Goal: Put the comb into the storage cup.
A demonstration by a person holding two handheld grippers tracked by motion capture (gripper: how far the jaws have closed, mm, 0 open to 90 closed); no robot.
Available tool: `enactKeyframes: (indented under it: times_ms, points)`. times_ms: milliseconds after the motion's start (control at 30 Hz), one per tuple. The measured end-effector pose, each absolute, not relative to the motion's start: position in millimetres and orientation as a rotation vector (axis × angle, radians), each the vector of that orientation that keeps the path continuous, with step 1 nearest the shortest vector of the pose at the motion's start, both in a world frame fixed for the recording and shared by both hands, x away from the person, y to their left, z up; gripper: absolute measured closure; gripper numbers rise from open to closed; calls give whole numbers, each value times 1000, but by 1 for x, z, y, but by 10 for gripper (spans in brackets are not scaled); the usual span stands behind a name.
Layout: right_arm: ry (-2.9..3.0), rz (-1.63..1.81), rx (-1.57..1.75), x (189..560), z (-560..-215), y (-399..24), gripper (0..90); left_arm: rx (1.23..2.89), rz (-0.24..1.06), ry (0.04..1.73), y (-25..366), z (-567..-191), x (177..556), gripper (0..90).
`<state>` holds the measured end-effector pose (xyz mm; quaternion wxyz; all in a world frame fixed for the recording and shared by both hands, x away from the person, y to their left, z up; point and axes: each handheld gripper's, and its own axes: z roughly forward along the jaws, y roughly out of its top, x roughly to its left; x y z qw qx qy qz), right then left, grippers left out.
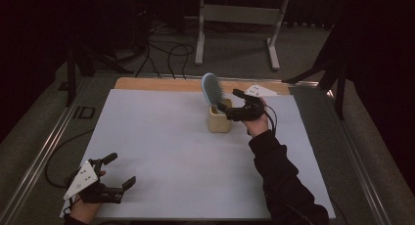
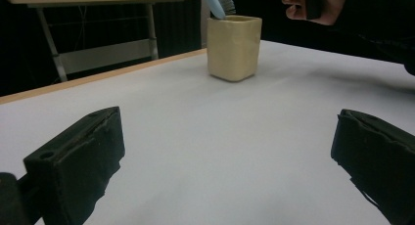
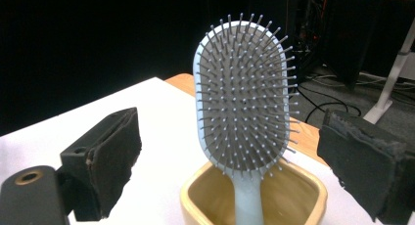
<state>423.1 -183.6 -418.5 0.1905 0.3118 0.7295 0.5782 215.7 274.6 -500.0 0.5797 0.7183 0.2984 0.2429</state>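
Dark room, white-covered bench (image 1: 171,137) | squat yellow square cup (image 1: 219,119) near far edge holds pale-blue paddle hairbrush (image 1: 211,88), handle down | right gripper (image 1: 234,103) wide beside brush head | left gripper (image 1: 120,171) wide at near-left corner

lab | dark curtains | floor cables (image 1: 166,54) | rig stands (image 1: 337,76)

The hairbrush (image 3: 243,100) has a pale blue frame and handle, a grey pad and grey bristles in regular rows. The cup (image 1: 219,119) is cream yellow and plain. The table (image 1: 161,146) has a white sheet, with a light wood strip along its far edge. Both grippers have black jaws; the sleeve (image 1: 281,176) is black.
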Motion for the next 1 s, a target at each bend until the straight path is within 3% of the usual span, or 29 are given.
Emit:
enactKeyframes:
  times_ms: [1000]
  points:
    - [2104,1621,901,377,-442,-216,90,1685,572,692,273,-500,215,0]
